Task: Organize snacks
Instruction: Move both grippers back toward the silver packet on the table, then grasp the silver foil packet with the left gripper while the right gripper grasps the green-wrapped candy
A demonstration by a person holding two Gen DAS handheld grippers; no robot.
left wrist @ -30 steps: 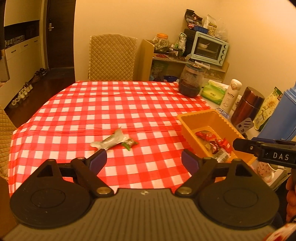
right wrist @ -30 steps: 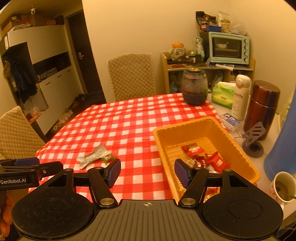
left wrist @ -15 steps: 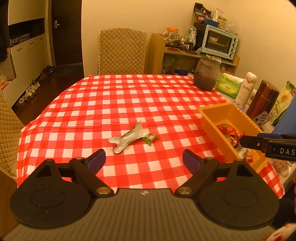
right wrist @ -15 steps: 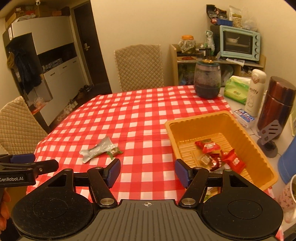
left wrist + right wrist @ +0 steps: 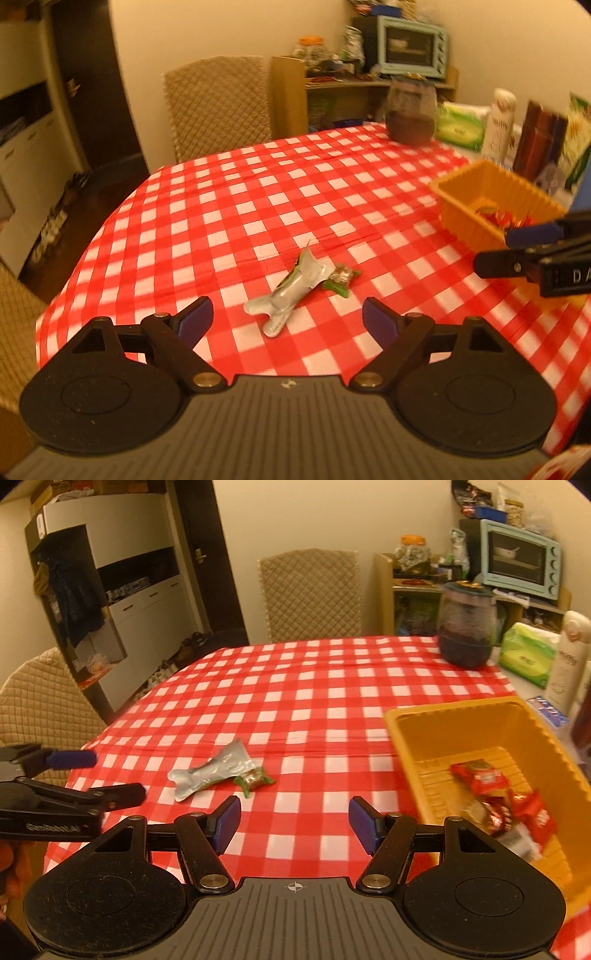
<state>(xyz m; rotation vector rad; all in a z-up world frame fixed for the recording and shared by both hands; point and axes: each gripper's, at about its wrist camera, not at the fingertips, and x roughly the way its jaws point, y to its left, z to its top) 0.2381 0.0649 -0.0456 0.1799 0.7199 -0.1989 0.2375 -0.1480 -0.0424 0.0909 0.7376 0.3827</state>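
Two loose snacks, silver packet touching green candy, now centred nearer the left gripper, swung from yellow bin; both grippers gape empty, pickup likely next.

A red-and-white checked cloth covered the tabletop. At its far right corner stood a dark glass jar, with a green tissue pack and a white bottle just beside it. A quilted beige chair stood behind the far edge, and another at the left. On a wooden shelf against the wall sat a pale blue toaster oven.
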